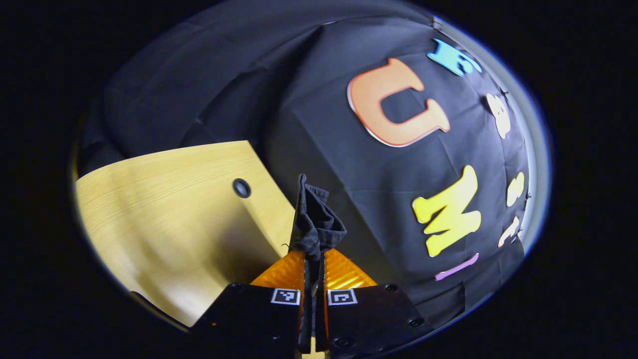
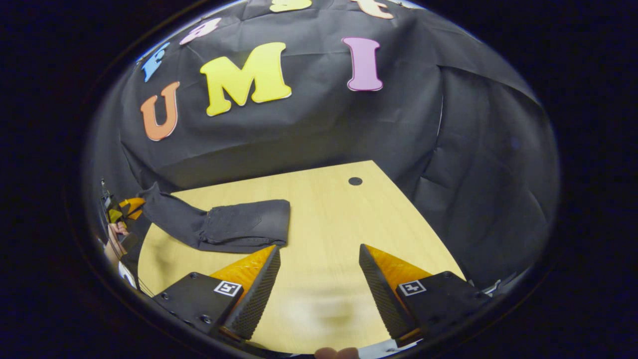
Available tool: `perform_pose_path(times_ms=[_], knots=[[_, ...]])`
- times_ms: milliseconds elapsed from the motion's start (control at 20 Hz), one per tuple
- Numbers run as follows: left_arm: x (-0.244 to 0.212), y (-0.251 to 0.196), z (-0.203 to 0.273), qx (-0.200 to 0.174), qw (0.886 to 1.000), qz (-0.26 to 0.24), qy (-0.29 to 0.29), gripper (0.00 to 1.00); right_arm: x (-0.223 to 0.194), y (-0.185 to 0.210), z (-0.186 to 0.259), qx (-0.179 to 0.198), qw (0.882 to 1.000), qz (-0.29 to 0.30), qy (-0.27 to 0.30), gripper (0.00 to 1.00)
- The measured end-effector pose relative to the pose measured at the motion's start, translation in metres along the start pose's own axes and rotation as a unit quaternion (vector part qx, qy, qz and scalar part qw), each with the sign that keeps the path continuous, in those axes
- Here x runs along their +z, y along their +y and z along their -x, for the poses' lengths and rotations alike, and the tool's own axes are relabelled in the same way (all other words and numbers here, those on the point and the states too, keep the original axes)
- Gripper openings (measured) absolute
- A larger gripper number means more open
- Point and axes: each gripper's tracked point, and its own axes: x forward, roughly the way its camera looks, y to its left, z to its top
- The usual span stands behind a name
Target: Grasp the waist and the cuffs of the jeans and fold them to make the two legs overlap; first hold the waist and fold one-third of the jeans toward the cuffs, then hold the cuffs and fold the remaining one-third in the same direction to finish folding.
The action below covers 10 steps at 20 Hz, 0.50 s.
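Dark jeans (image 2: 234, 227) lie partly folded on the wooden table (image 2: 329, 209) in the right gripper view, one end lifted off the table at the left. There the other gripper (image 2: 130, 207) holds that end, with a hand (image 2: 113, 244) behind it. In the left gripper view my left gripper (image 1: 313, 257) is shut on a bunch of the dark denim (image 1: 315, 219), which sticks up between the fingers above the table (image 1: 174, 209). My right gripper (image 2: 319, 264) stands open over bare wood, to the right of the jeans and apart from them.
A small black round hole (image 2: 355, 181) sits in the tabletop near its far edge, and shows as the hole (image 1: 241, 188) in the left gripper view. Black cloth walls (image 2: 473, 164) close the booth behind and beside the table.
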Motion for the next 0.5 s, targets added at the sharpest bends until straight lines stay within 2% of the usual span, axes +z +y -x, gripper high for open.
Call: perform_pose_path(times_ms=[200,500], knots=[[-0.036,-0.072,-0.001,-0.021,0.998,-0.058,0.015,0.06,0.008,-0.03,0.003,-0.004,0.999,-0.025,-0.019,0.96],[-0.126,-0.139,-0.011,-0.024,0.988,-0.146,0.054,0.06,0.007,-0.063,0.018,0.0,0.999,0.011,-0.049,0.98]])
